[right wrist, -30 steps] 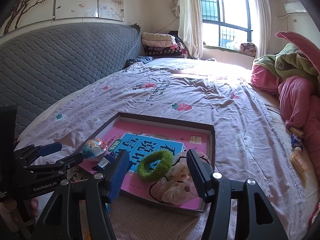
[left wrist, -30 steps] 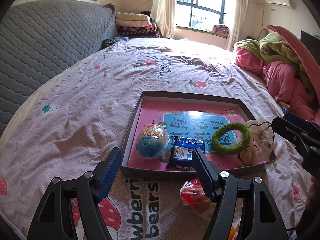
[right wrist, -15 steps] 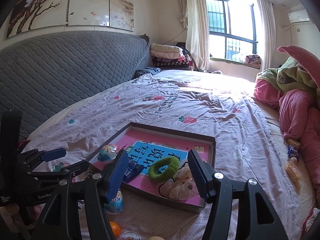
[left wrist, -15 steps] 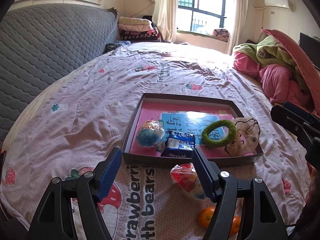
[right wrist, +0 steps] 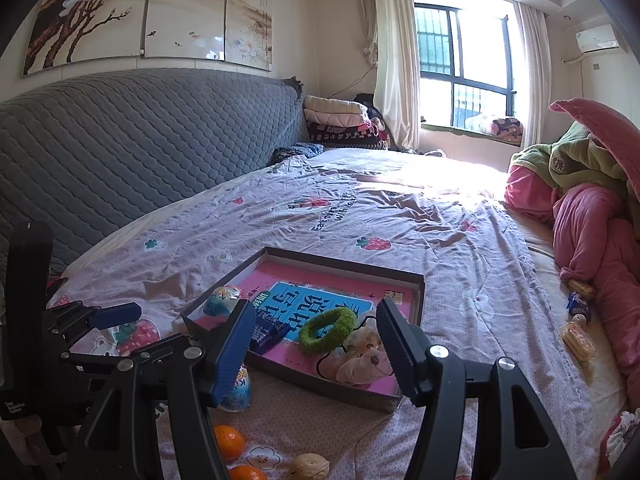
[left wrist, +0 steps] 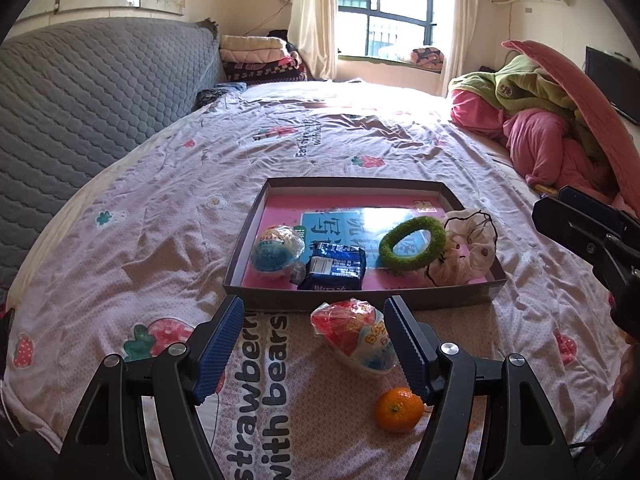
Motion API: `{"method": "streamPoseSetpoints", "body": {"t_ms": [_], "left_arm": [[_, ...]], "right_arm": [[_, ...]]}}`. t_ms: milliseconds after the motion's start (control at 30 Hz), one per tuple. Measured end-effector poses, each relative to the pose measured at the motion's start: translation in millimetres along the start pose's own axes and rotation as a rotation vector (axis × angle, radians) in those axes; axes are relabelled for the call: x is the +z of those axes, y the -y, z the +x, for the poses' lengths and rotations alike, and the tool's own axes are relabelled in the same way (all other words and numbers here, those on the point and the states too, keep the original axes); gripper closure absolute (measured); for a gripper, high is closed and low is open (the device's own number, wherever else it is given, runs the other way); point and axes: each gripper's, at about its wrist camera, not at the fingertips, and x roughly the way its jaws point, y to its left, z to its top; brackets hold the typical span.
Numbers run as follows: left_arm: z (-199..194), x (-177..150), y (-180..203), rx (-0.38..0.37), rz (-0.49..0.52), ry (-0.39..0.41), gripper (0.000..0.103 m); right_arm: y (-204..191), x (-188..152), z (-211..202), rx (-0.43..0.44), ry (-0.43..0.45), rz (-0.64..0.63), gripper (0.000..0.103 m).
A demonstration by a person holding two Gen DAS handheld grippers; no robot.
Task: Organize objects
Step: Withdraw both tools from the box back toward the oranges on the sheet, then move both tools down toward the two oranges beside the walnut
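A shallow brown box (left wrist: pixel 256 216) with a pink floor lies on the bed. In it are a wrapped blue egg toy (left wrist: pixel 276 249), a blue snack packet (left wrist: pixel 334 269), a green fuzzy ring (left wrist: pixel 412 242) and a pale cloth scrunchie (left wrist: pixel 466 254). On the sheet in front of the box lie a red wrapped egg toy (left wrist: pixel 354 334) and an orange (left wrist: pixel 398 409). My left gripper (left wrist: pixel 314 348) is open and empty, just short of the red egg. My right gripper (right wrist: pixel 316 350) is open and empty, raised before the box (right wrist: pixel 418 284).
In the right wrist view two oranges (right wrist: pixel 228 442) and a walnut (right wrist: pixel 310 467) lie on the near sheet. Snack packets (right wrist: pixel 576 338) lie by the pink bedding (right wrist: pixel 588 220) at right. A grey padded headboard (right wrist: pixel 140 144) runs along the left.
Both grippers have pulled back and up from the box. The red egg toy and the oranges on the near sheet have come into view. Both stay open.
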Motion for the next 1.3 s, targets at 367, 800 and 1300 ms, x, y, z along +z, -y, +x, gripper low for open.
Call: {"method": "streamPoseSetpoints", "body": {"t_ms": [367, 800, 1300], "left_arm": [[3, -20, 3, -0.016, 0.005, -0.061, 0.029], [2, -36, 17, -0.019, 0.056, -0.114, 0.029], [11, -53, 22, -0.027, 0.087, -0.170, 0.029]], "right_arm": [[-10, -16, -12, 0.003, -0.004, -0.034, 0.040], [-24, -32, -16, -0.019, -0.014, -0.080, 0.040], [-35, -63, -14, 0.014, -0.087, -0.113, 0.039]]}}
